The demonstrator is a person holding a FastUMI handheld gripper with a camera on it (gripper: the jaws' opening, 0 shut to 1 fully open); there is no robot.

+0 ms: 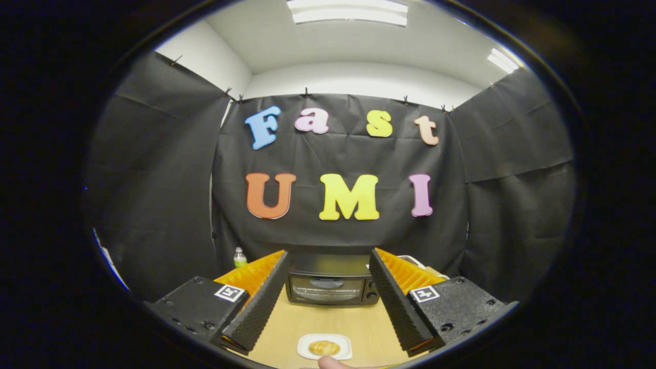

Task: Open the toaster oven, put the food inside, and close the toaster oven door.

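Gripper (328, 302) wide open, holding nothing. Oven (332, 281), door shut, lies straight ahead beyond the fingertips; food (324, 348) sits nearer than oven.

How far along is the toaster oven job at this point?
Nothing looks done yet. The toaster oven stands beyond the fingers with its door closed. The food lies on its white plate on the table, between the fingers. The hand-held gripper is open and holds nothing. Left: open the door, put the food inside, close the door.
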